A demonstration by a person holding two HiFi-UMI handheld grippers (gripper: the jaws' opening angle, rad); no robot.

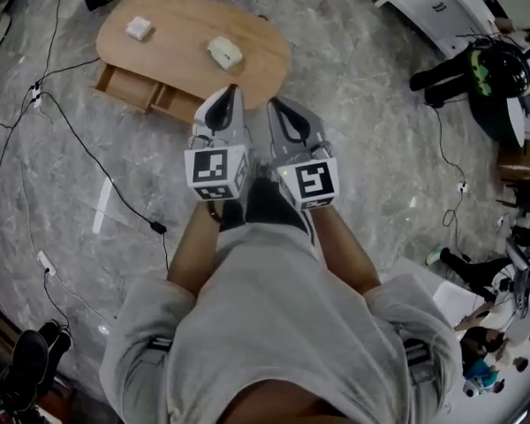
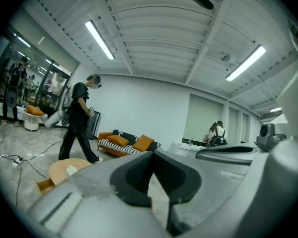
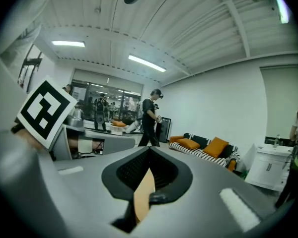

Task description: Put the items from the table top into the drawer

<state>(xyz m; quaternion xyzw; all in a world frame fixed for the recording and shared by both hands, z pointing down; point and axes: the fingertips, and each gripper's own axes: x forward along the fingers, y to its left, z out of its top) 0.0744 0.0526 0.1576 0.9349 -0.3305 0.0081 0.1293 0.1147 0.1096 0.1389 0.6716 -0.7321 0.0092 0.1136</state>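
Observation:
An oval wooden table (image 1: 181,25) stands on the grey marble floor ahead of me, with two small white items on top: one (image 1: 139,28) at its far left, one (image 1: 224,53) near its middle. Its drawer (image 1: 141,89) hangs open along the near left side. My left gripper (image 1: 231,90) and right gripper (image 1: 272,104) are held side by side close to my body, short of the table's near edge, both with jaws together and nothing between them. In the left gripper view, the table (image 2: 59,168) and a white item (image 2: 71,171) show low at the left.
Black cables (image 1: 88,153) and a power strip (image 1: 46,261) trail over the floor at the left. A white cabinet (image 1: 442,7) and dark equipment (image 1: 490,69) stand at the right. A person (image 2: 80,118) walks past an orange sofa (image 2: 124,142) beyond the table.

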